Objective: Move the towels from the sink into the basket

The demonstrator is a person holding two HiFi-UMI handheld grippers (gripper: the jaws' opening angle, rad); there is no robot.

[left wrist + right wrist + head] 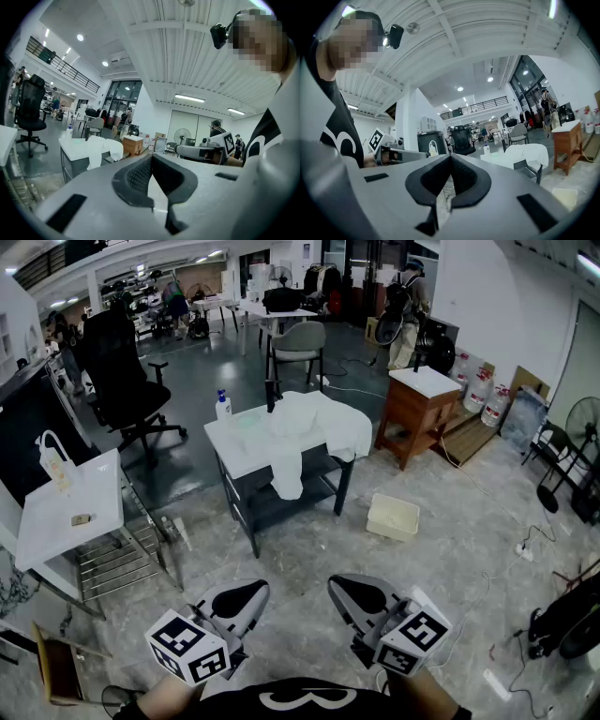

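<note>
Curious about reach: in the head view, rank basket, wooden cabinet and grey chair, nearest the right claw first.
1. Basket, on the floor ahead of the right claw.
2. Wooden cabinet, farther, right side.
3. Grey chair, far back.

Left gripper [251, 594] and right gripper [345, 591] sit side by side, both closed and empty.

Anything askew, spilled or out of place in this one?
Only the towels: they sprawl over the sink table, one hanging down its front edge, another draped off the right side. Nothing looks spilled or broken.
</note>
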